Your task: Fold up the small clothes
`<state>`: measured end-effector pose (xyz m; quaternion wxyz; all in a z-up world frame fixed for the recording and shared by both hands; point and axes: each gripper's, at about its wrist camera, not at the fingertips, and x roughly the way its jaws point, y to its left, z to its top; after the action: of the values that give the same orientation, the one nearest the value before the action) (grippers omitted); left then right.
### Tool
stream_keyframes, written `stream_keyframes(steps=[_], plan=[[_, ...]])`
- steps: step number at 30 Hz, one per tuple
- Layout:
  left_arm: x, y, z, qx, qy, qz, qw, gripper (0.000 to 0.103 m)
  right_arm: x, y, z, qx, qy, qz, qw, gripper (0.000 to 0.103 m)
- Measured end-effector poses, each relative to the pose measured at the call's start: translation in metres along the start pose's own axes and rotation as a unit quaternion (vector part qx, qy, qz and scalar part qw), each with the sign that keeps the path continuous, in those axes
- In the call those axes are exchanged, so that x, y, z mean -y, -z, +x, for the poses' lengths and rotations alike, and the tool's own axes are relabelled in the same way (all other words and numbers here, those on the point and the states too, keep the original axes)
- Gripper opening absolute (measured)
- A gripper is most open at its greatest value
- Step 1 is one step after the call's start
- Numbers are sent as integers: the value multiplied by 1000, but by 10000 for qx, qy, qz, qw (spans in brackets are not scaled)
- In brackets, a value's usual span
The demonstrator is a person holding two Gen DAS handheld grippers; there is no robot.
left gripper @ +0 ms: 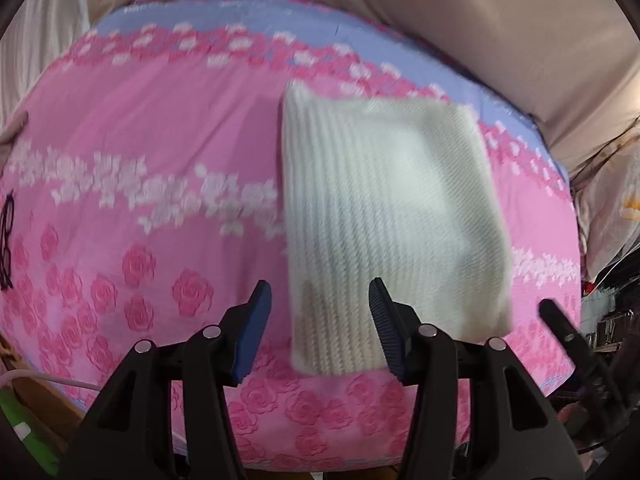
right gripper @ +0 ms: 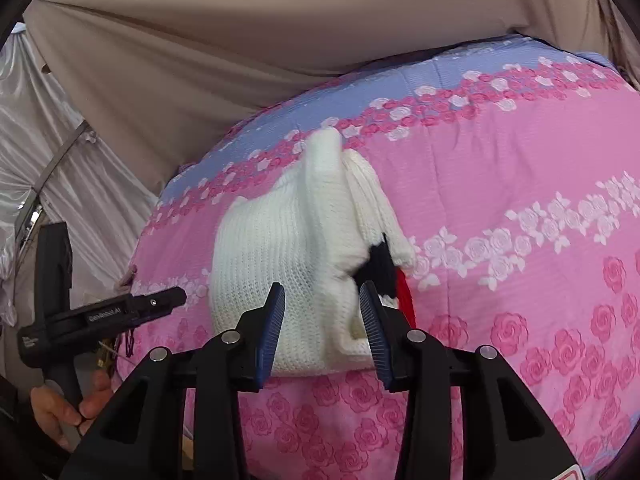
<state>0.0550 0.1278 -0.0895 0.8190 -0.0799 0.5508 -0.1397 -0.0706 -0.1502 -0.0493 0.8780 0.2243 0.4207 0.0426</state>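
- White sweater (left gripper: 384, 224) folded flat on pink bedspread (left gripper: 140, 168), just ahead of left gripper (left gripper: 320, 332).
- Left gripper wide open, empty.
- Right gripper (right gripper: 322, 332) wide open, empty, over sweater's near edge.

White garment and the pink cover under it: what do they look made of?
White garment: chunky knit, likely wool or acrylic yarn; ribbed stitch rows show in both views, matte and soft, with a small black and red patch. Pink cover: thin printed woven cloth, probably cotton or polyester; flat rose print, faint creases, slightly puffy as if padded. Both grippers are open, holding nothing.
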Motion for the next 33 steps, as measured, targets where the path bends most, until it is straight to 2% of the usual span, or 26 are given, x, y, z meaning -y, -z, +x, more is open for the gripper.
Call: stream_keyframes(steps=[2,4,6,7,8,11,12,13,14,15,16,19,21,23,24,26,28,30,31,33], plan=[[-2,3,8,-31,29,13,10000,51,2,1,6,-74,114,-29,9999,43],[-4,-1,13,52,182,-51,9998,66,8,-7,18,-145,178,21,9997,55],[-7,-8,15,136,325,-195,9992,76,15,-20,38,-186,202,106,9996,63],[-8,-14,22,195,422,-310,9984,78,19,-27,50,-278,209,154,9993,67],[-11,-18,25,208,447,-387,9980,78,24,-33,63,-405,232,221,9987,68],[-13,-30,54,-2,575,-479,9972,79,33,-37,98,-771,214,404,9960,72],[-12,-32,62,-90,663,-445,9968,72,38,-35,107,-882,145,508,9947,74],[-11,-36,70,-181,788,-402,9959,61,42,-33,112,-891,28,612,9941,73],[-9,-39,72,-216,908,-390,9949,59,46,-32,113,-779,-101,686,9945,67],[-7,-41,70,-186,898,-362,9951,51,49,-31,113,-784,-373,801,9930,38],[-2,-44,64,-166,909,-221,9955,45,51,-30,110,-813,-483,968,9908,34],[13,-47,45,-57,1013,310,9944,38,42,-25,77,-550,-721,968,9912,26],[23,-44,39,-26,885,716,9935,38,36,-12,49,-376,-785,1011,9911,26],[33,-35,50,-123,537,1008,9934,42,38,7,36,-278,-466,1061,9929,31],[35,-31,54,-140,371,1066,9935,45,44,18,38,-346,-162,1028,9940,40],[37,-23,51,-23,178,1065,9941,48,58,30,47,-659,293,1140,9909,39],[36,-17,36,120,56,971,9952,58,64,29,26,-356,210,1378,9896,40],[36,-14,25,219,42,882,9958,63,52,21,-1,28,525,1008,9935,45],[35,-11,21,258,-10,829,9962,64,47,17,-6,60,573,836,9948,57],[32,-6,20,272,-92,777,9966,64,45,10,-4,-67,397,764,9963,57]])
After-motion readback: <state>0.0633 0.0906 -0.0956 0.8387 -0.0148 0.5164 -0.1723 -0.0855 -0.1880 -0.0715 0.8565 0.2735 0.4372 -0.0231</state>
